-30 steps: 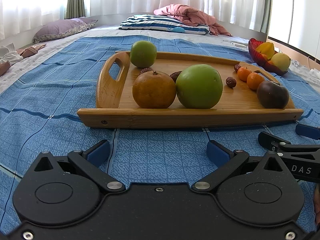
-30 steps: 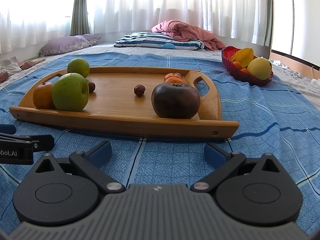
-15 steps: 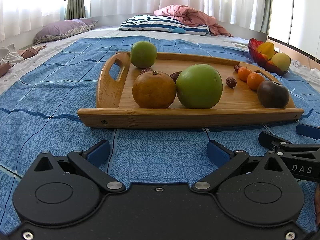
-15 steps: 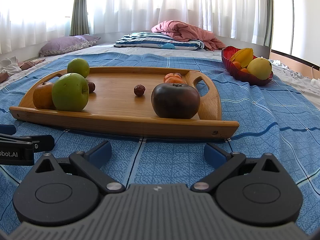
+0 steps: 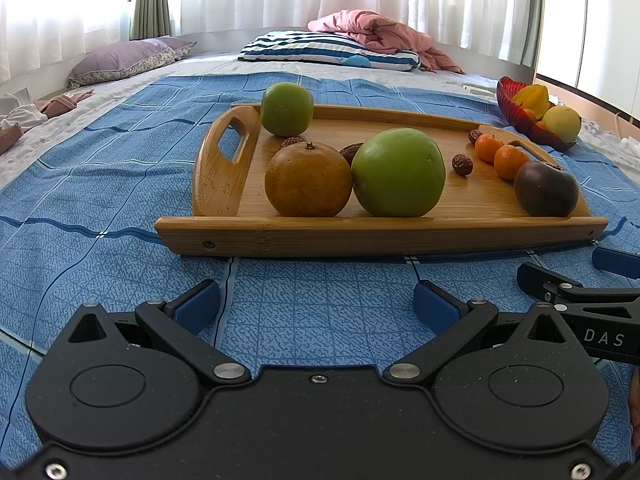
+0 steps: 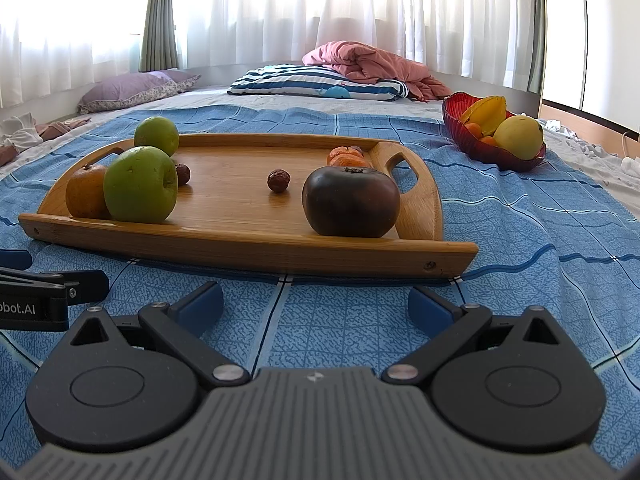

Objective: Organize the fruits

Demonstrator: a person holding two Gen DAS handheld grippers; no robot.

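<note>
Nothing has shifted in the last second: your left gripper (image 5: 316,300) and right gripper (image 6: 316,300) stay wide open, empty, before the bamboo tray (image 5: 360,236). Apples, oranges and dates lie on it; the red bowl (image 6: 472,140) beyond holds more fruit.

the left gripper (image 5: 316,300) and the right gripper (image 6: 316,300) are sitting low and level, side by side, both pointing forward with their blue-padded fingers spread wide and gripping nothing.

Bright backlit curtains (image 6: 320,12), fisheye-warped edges
</note>
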